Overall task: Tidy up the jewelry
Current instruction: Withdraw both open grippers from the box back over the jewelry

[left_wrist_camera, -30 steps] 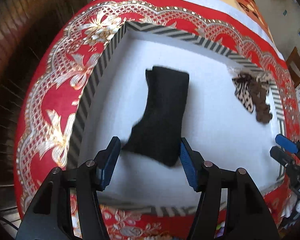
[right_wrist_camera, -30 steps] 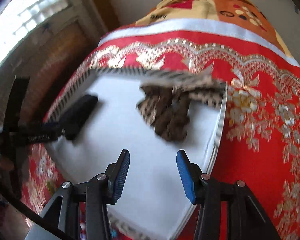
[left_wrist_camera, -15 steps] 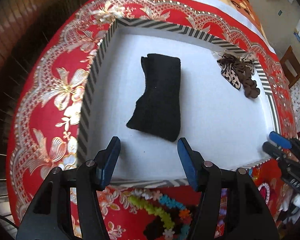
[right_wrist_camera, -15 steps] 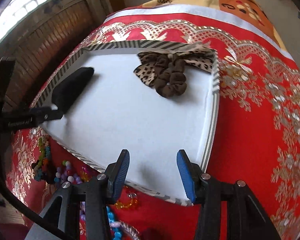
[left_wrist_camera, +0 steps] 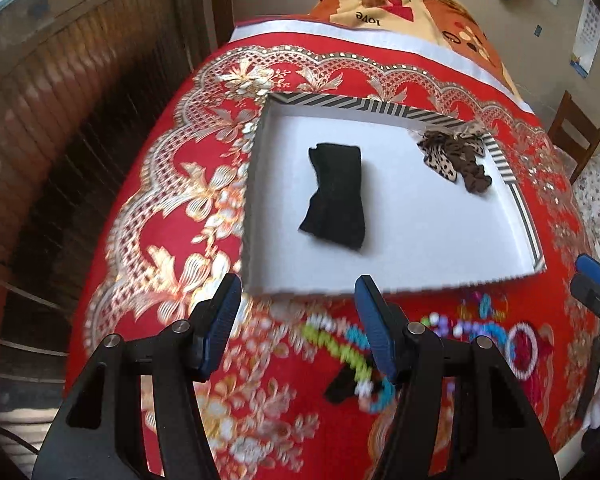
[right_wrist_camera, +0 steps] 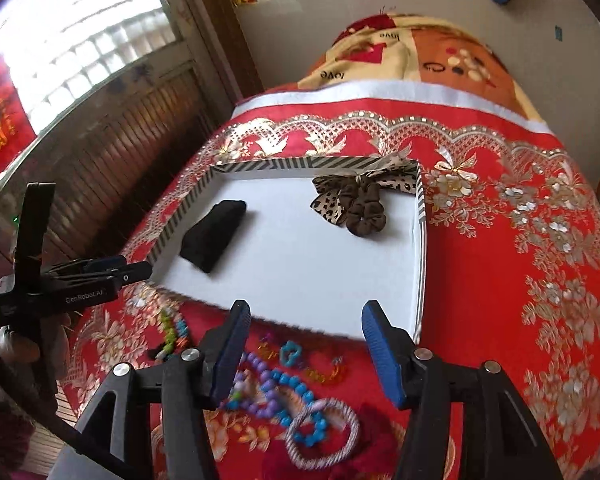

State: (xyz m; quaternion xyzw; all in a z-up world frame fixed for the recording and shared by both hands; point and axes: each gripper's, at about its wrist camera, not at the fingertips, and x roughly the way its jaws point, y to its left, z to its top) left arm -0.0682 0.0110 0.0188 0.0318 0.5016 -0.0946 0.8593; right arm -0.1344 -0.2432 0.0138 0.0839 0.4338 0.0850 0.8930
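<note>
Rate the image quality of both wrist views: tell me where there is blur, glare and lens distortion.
Left wrist view: beaded bracelets near the tool are motion-smeared; the tray and black cloth stay fairly sharp; fisheye bulges the red bedspread. Right wrist view: window blown out white; beads softly blurred; tray edges curve.

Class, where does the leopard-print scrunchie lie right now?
In the right wrist view, the leopard-print scrunchie lies inside the striped tray, in its far right corner, apart from the black cloth.
</note>
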